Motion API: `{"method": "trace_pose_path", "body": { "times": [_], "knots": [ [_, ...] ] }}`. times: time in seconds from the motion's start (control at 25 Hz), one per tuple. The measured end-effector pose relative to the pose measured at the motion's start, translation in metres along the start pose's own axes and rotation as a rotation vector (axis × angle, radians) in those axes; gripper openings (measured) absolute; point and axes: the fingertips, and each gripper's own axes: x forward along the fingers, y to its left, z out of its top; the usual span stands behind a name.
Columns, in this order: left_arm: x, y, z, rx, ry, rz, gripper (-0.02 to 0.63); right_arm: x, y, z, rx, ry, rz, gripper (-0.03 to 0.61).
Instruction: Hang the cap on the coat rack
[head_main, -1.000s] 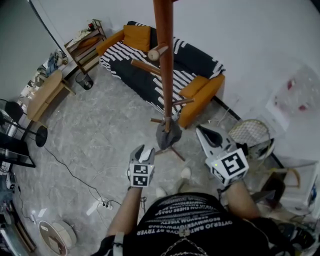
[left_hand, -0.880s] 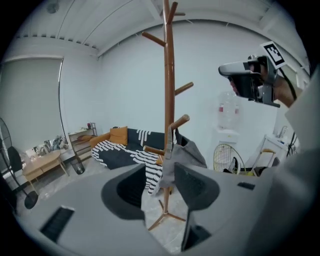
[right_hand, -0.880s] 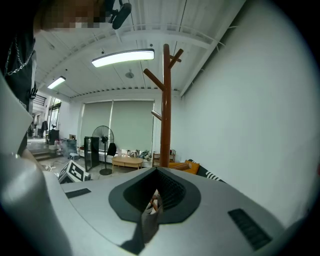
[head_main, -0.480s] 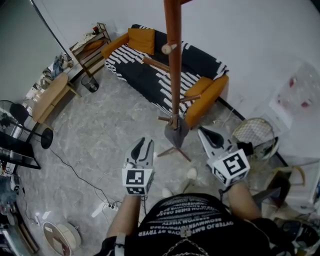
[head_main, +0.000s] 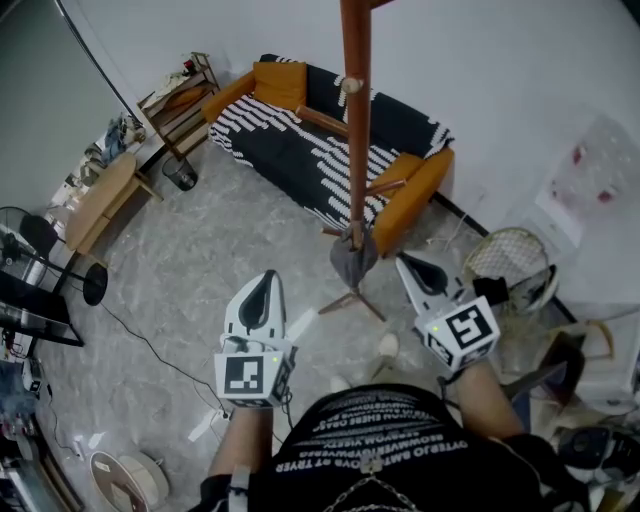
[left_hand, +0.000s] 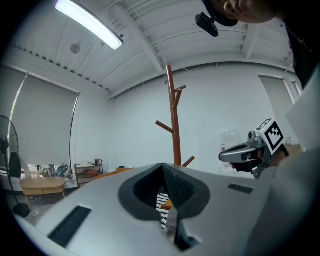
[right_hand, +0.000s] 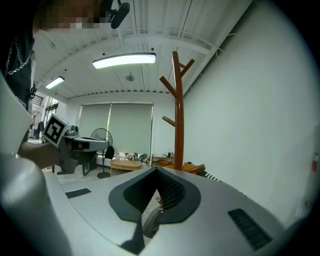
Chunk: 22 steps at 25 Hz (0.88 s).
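A grey cap (head_main: 351, 262) hangs low on the brown wooden coat rack (head_main: 355, 120), close to its feet. My left gripper (head_main: 264, 287) is held well short of the cap, to its lower left, with its jaws shut and nothing between them. To the cap's right, my right gripper (head_main: 409, 267) is shut and empty too. In the left gripper view the coat rack (left_hand: 174, 125) stands ahead beyond the closed jaws, and the right gripper (left_hand: 248, 151) shows at the right. The right gripper view shows the coat rack (right_hand: 178, 110) close by and the left gripper (right_hand: 75, 145) at the left.
A black-and-white striped sofa (head_main: 300, 150) with orange cushions stands behind the rack. A wooden table (head_main: 95, 195), a shelf (head_main: 175, 90), a bin (head_main: 180, 172) and a fan (head_main: 40, 245) are at the left. A wire basket (head_main: 505, 262) sits right. A power strip (head_main: 205, 425) lies on the floor.
The left gripper's jaws have closed from wide open, and it has drawn back from the cap toward the person and leftward. The right gripper has hardly moved.
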Motion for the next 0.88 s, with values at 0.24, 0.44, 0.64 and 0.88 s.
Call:
{"method": "trace_pose_path", "body": {
  "times": [0.24, 0.44, 0.64, 0.88],
  "knots": [
    [-0.022, 0.018, 0.017, 0.031, -0.021, 0.01, 0.002, -0.001, 0.022, 0.006, -0.006, -0.005, -0.014, 0.003],
    [-0.029, 0.01, 0.013, 0.05, 0.001, -0.048, 0.002, -0.014, 0.03, 0.0, -0.004, 0.004, -0.034, 0.003],
    [-0.033, 0.003, 0.01, 0.094, 0.011, -0.102, 0.002, -0.025, 0.037, -0.001, -0.009, 0.013, -0.069, 0.003],
    [-0.035, -0.005, 0.011, 0.063, -0.009, -0.131, 0.002, -0.037, 0.04, -0.005, -0.026, 0.03, -0.088, 0.003]
  ]
}}
